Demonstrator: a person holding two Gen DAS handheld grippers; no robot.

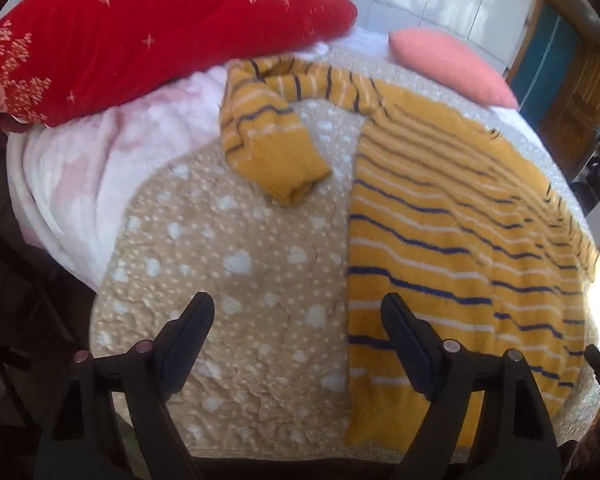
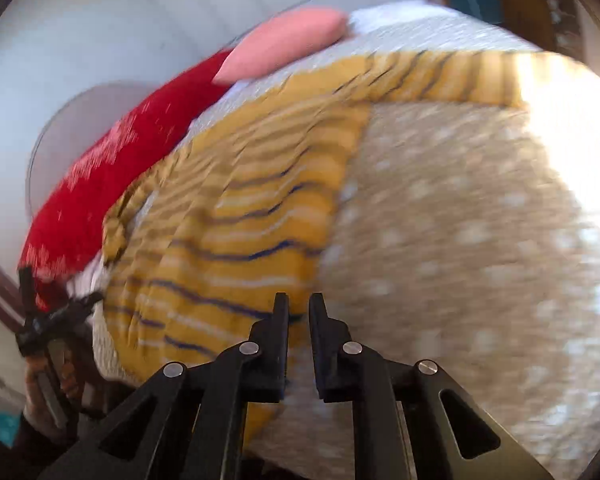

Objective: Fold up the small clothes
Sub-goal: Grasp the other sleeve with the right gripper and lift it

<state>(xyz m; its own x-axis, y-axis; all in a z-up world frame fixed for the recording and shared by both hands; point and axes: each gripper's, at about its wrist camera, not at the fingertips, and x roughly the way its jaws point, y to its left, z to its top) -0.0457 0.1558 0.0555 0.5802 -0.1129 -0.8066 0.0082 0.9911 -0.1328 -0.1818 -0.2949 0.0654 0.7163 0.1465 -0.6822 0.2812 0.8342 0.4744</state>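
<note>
The yellow striped sweater [image 1: 440, 240] lies flat on the bed [image 1: 228, 280], sleeve [image 1: 268, 148] at eleven o'clock unfolded; left gripper [image 1: 298, 308] spread wide and empty, right gripper [image 2: 299, 304] nearly pressed together, holding nothing; next comes grasping an edge

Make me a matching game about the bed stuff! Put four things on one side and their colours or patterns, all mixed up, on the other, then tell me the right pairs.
Things:
1. big pillow
2. small cushion
3. sweater
4. blanket

Looks:
A. mustard yellow with dark blue and white stripes
B. beige with white spots and blobs
C. red with pale speckled patterns
D. plain salmon pink

Right pairs: 1-C, 2-D, 3-A, 4-B.
</note>
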